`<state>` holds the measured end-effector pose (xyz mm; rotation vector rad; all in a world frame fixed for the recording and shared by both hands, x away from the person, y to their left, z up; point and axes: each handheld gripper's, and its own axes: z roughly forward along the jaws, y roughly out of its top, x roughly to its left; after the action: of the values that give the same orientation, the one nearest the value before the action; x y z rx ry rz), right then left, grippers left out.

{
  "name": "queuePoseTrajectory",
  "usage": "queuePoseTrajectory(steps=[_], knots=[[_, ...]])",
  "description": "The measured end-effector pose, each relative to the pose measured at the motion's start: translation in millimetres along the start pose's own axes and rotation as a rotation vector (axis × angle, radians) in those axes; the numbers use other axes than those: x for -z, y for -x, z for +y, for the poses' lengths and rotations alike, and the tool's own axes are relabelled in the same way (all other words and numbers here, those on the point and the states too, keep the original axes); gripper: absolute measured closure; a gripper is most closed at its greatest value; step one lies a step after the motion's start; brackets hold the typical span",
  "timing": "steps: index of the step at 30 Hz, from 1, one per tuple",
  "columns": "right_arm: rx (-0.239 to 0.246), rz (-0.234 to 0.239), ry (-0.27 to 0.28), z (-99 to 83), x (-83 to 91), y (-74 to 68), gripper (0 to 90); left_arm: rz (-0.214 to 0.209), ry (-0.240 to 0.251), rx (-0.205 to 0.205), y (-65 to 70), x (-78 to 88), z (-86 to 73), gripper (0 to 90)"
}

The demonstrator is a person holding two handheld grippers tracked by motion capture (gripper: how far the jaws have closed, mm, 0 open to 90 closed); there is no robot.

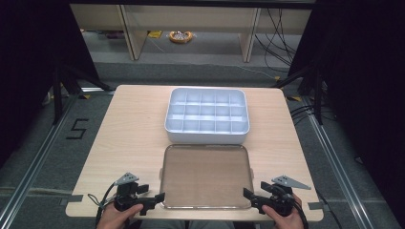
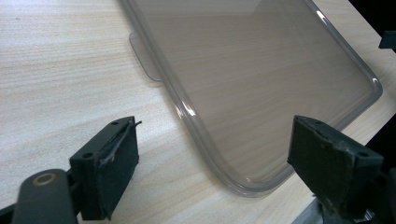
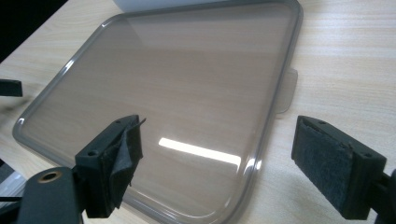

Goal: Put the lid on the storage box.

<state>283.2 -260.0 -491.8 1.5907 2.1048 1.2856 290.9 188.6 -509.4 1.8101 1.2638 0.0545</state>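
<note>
High view: smooth clear rounded-rectangle plastic lid [image 1: 206, 176] on pale woodgrain table [image 1: 129, 129], both gripper jaws wide apart, empty.

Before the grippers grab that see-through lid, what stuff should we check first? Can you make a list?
1. Left gripper jaws open: ok, they stand wide, with the lid's near left corner between them.
2. Right gripper jaws open: ok, wide at the near right corner.
3. Clear lid lying flat on the table: ok.
4. Nothing resting on the lid: ok.
5. White divided box ready beyond the lid, compartments empty: ok.
6. Jaws low enough to catch the lid's thin rim: cannot tell.
</note>
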Motion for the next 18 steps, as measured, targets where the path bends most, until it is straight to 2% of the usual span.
queuePoseTrajectory(steps=[3,4,5,7,8,11,12,13,17,18], knots=[[-0.005,-0.008,0.007,-0.4,-0.1,-0.4,16.7,0.0,0.0,0.004,0.4,-0.3,-0.2,15.7],[-0.056,-0.018,-0.013,-0.6,1.4,-5.0,16.7,-0.002,-0.001,0.005,0.5,-0.6,-0.2,15.7],[0.008,-0.022,0.004,-0.2,0.2,-0.1,16.6,-0.004,-0.003,0.007,0.6,-0.9,-0.3,15.7],[0.002,-0.019,-0.004,0.0,0.8,0.0,16.5,-0.001,-0.002,0.004,1.3,-1.6,-0.6,15.7],[-0.016,-0.021,-0.007,-0.3,0.9,-1.8,16.5,-0.002,-0.003,0.002,1.5,-1.6,-0.7,15.7],[0.003,-0.015,0.006,-0.3,0.0,-0.7,16.5,-0.006,-0.005,0.002,2.0,-1.6,-1.1,15.7],[-0.041,-0.003,-0.004,-0.5,1.5,-4.7,16.5,-0.009,-0.003,0.005,2.5,-1.8,-1.2,15.8],[0.001,-0.01,0.01,-0.2,1.0,-1.8,16.5,-0.008,-0.004,0.003,2.7,-1.8,-1.2,15.8],[-0.004,-0.009,-0.01,-0.1,0.8,-0.3,16.9,-0.017,-0.013,0.001,4.7,-3.0,-2.0,17.3],[-0.013,-0.001,0.01,-0.8,-0.6,-0.2,17.0,-0.019,-0.016,-0.001,5.1,-3.3,-2.2,18.0]])
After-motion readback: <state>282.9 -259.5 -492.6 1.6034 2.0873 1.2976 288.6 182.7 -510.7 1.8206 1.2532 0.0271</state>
